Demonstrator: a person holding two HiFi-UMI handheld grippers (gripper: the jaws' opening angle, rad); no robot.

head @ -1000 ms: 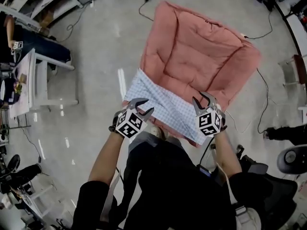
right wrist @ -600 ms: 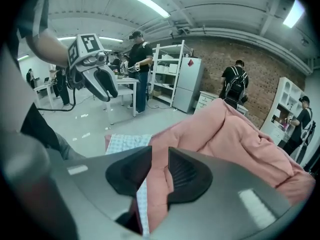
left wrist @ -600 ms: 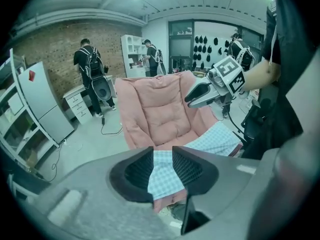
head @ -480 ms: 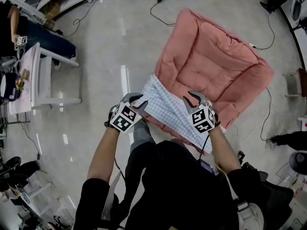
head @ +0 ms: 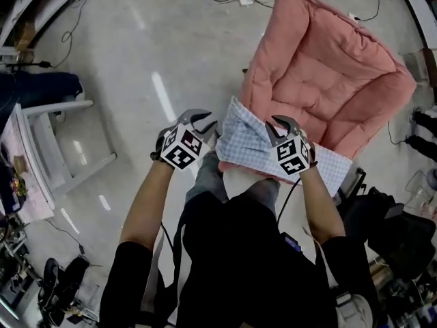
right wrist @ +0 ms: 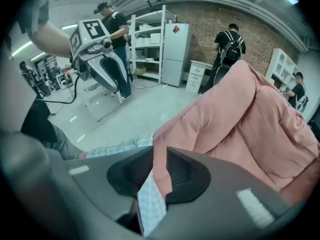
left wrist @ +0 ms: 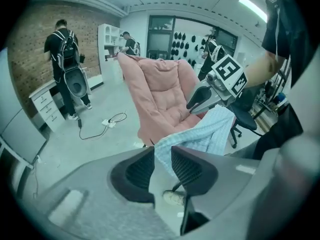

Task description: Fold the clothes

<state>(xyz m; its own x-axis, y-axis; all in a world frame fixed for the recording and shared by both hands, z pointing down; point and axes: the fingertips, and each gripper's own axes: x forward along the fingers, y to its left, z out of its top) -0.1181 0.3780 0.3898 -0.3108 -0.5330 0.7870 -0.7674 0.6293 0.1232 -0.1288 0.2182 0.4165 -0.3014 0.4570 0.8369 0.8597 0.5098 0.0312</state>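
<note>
I'm watching a pink quilted cloth (head: 328,67) held up in front of the person, its bulk spread away from the two grippers above the pale, glossy floor (head: 136,60). It is thick and puffy, stitched into soft panels with a raised, rolled border round the edge. The end nearest the grippers is turned back to show a thin checked lining (head: 249,139), pale blue on white. I can't tell whether the far end touches the floor.

The left gripper (head: 209,124) sits at the left edge of that lining. Its jaws have just been closing and now stand narrow. In the left gripper view the checked edge tapers into the slot at their tips and looks nipped there, with floor showing through the rest of the gap.

The right gripper (head: 283,127) has also just been closing its jaws. In the right gripper view they clamp the cloth, pink padding and a strip of checked lining both running through between the pads. The lining stretches between the two grippers.
</note>
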